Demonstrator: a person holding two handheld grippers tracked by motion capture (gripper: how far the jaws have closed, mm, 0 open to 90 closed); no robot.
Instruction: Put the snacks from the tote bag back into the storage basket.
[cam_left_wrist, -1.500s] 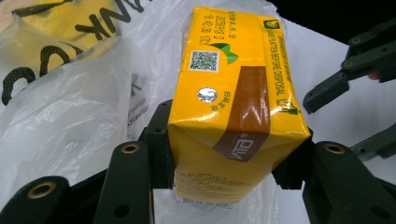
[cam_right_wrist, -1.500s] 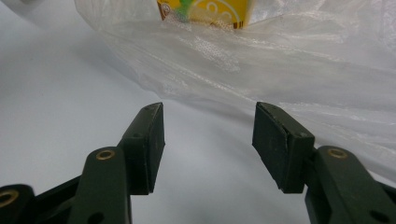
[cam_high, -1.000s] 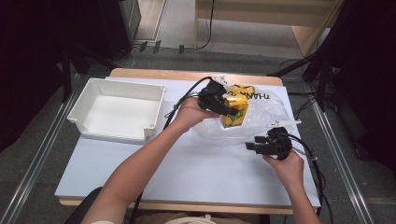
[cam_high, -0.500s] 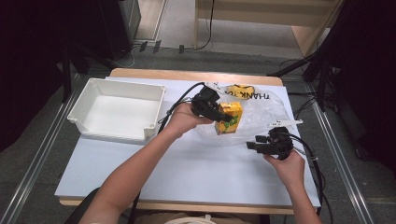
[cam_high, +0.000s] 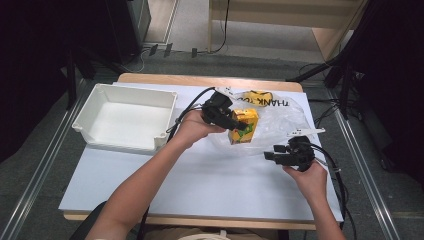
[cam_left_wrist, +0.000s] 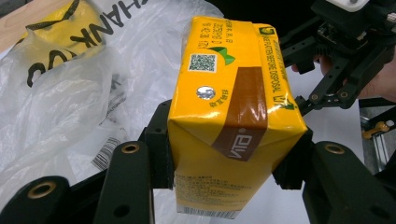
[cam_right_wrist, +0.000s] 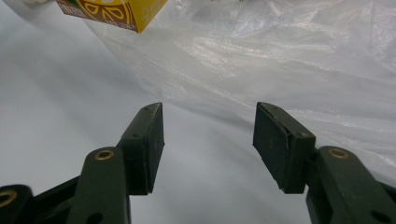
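Juice carton (cam_left_wrist: 233, 116), yellow with a brown band, sits clamped between the two black jaws of the left gripper (cam_high: 239, 123); in the left gripper view both pads press on its opposite sides, and a small foil-covered straw hole shows on its top face. Seen from the high view, the carton (cam_high: 243, 126) is held off the table (cam_high: 200, 180), above the near edge of a crumpled clear plastic bag (cam_high: 280, 120) that lies toward the far right corner. A yellow packet (cam_high: 257, 96) with black print lies inside the bag near the table's far edge.

The right gripper (cam_high: 270, 155) hovers low toward the right edge of the table, just in front of the bag. In the right gripper view its jaws stand apart with nothing between them, the white tabletop and the bag's film beyond.

A white plastic bin (cam_high: 125, 117) stands at the far left corner of the table, well apart from the carton.
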